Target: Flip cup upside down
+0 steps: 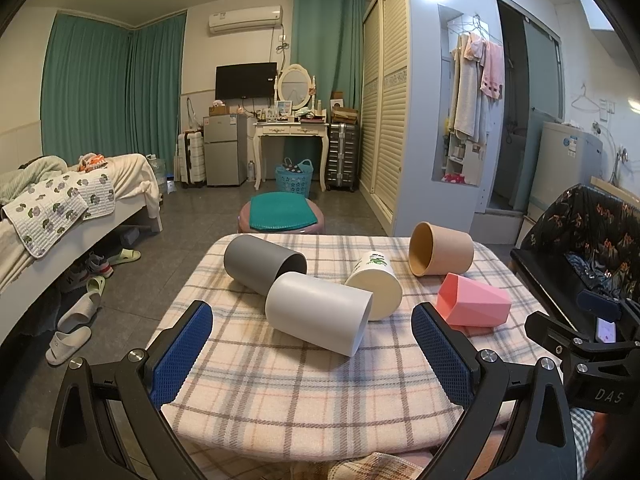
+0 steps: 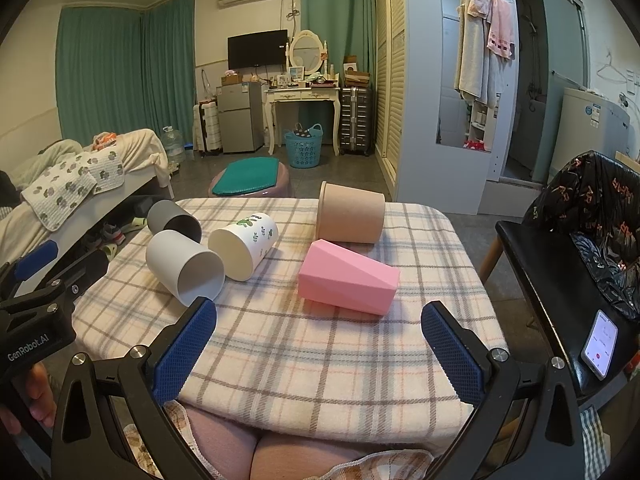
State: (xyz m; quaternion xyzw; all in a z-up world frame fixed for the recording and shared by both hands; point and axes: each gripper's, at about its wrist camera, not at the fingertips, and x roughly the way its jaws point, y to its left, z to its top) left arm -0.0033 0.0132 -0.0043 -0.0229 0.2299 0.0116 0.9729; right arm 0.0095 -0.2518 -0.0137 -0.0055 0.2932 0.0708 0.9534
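Five cups lying on their sides on plaid worktop (image 1: 304,380).
Left gripper (image 1: 312,334) and right gripper (image 2: 318,334) fingers spread, holding nothing.

five cups (image 1: 318,312) on sides, plaid cloth

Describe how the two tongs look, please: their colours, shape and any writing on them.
The left tongs and the right tongs look alike: black curved arms with silver screws, each ending in a flat finger faced with a blue, dotted pad. The left body, seen from the right camera, bears white "GenRobot.AI" lettering. The right body, seen from the left camera, shows "DAS". No cables or sleeves show.
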